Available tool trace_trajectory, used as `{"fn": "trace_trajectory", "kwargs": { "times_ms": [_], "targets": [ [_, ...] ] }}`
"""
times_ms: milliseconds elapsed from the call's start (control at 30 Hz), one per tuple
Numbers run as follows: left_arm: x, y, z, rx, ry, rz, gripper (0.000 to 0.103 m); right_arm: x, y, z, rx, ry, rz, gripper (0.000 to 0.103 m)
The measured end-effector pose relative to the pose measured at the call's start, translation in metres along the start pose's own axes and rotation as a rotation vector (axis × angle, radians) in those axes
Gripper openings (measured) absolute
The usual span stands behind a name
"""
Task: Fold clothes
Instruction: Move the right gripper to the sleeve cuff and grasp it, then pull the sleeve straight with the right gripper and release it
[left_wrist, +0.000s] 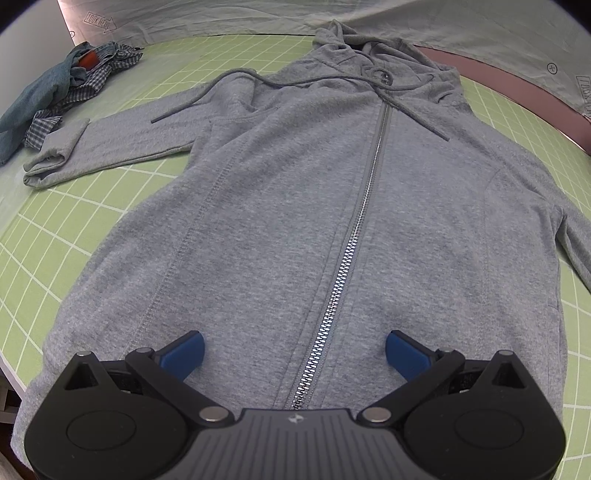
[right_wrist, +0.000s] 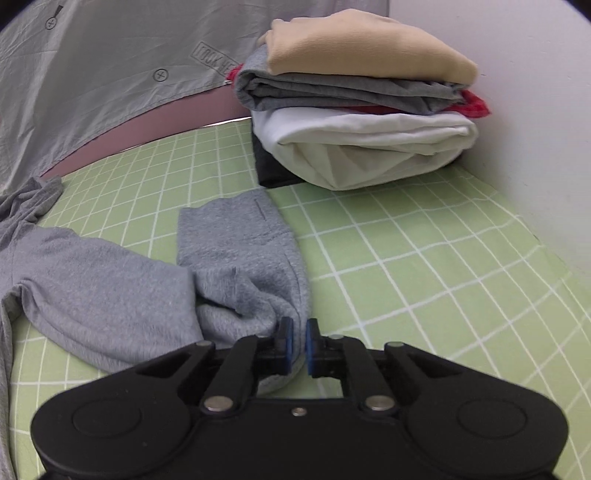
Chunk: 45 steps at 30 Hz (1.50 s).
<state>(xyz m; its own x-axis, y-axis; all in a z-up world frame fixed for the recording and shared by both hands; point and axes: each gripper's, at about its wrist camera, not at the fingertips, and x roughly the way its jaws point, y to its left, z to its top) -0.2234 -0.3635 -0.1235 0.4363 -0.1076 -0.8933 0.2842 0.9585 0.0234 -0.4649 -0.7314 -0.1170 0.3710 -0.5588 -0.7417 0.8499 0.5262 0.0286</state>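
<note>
Hoodie (left_wrist: 295, 206), grey, zip-front, lies flat and face up on the green grid mat (left_wrist: 74, 229), hood away from you, hem nearest; its long axis follows the zipper (left_wrist: 354, 236) straight out from your left gripper (left_wrist: 293, 350). That gripper hovers over the hem with jaws spread wide, the zipper's lower end between them, nothing held.

Left sleeve (left_wrist: 110, 144) stretches out sideways across the mat, cuff doubled back, near the unfolded heap of denim and checked cloth (left_wrist: 70, 85).

Right sleeve (right_wrist: 240, 266) lies bent back on itself, cuff end pointing away toward the folded stack (right_wrist: 362, 110). Your right gripper (right_wrist: 297, 341) has its jaws nearly together on the sleeve's edge fold, right at the tips. Judgement: the right hand carries the coming fold, sleeve inward across the zipper.

Counts: one hoodie, two sleeves, two drawcord ends, one unfolded heap, one folded stack of at least five items.
</note>
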Motion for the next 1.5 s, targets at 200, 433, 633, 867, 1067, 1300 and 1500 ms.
{"fn": "trace_trajectory", "kwargs": {
  "times_ms": [200,433,633,867,1067,1300,1500],
  "targets": [
    [0.001,0.0,0.0,-0.001,-0.006,0.0,0.103,-0.031,-0.005,-0.026,-0.02,0.074,0.012,0.016],
    [0.001,0.0,0.002,-0.004,-0.002,0.0,0.103,-0.023,-0.035,0.002,0.182,-0.044,0.048,0.064],
    [0.001,0.0,0.003,-0.002,0.007,-0.002,0.103,0.022,-0.065,0.03,0.284,-0.026,0.042,0.058],
    [0.001,0.0,0.004,-0.001,0.005,-0.003,0.103,0.029,-0.058,0.024,0.155,-0.044,0.019,0.011],
    [0.001,-0.001,0.004,-0.002,0.002,-0.002,0.103,0.008,-0.075,0.003,0.089,-0.069,-0.136,0.004],
    [0.001,0.001,0.002,-0.003,-0.007,-0.002,0.103,-0.032,-0.108,-0.039,0.103,-0.016,-0.287,0.004],
    [0.0,0.001,0.001,-0.015,-0.015,0.008,0.103,-0.057,-0.107,-0.066,0.129,0.047,-0.293,0.0]
  ]
}}
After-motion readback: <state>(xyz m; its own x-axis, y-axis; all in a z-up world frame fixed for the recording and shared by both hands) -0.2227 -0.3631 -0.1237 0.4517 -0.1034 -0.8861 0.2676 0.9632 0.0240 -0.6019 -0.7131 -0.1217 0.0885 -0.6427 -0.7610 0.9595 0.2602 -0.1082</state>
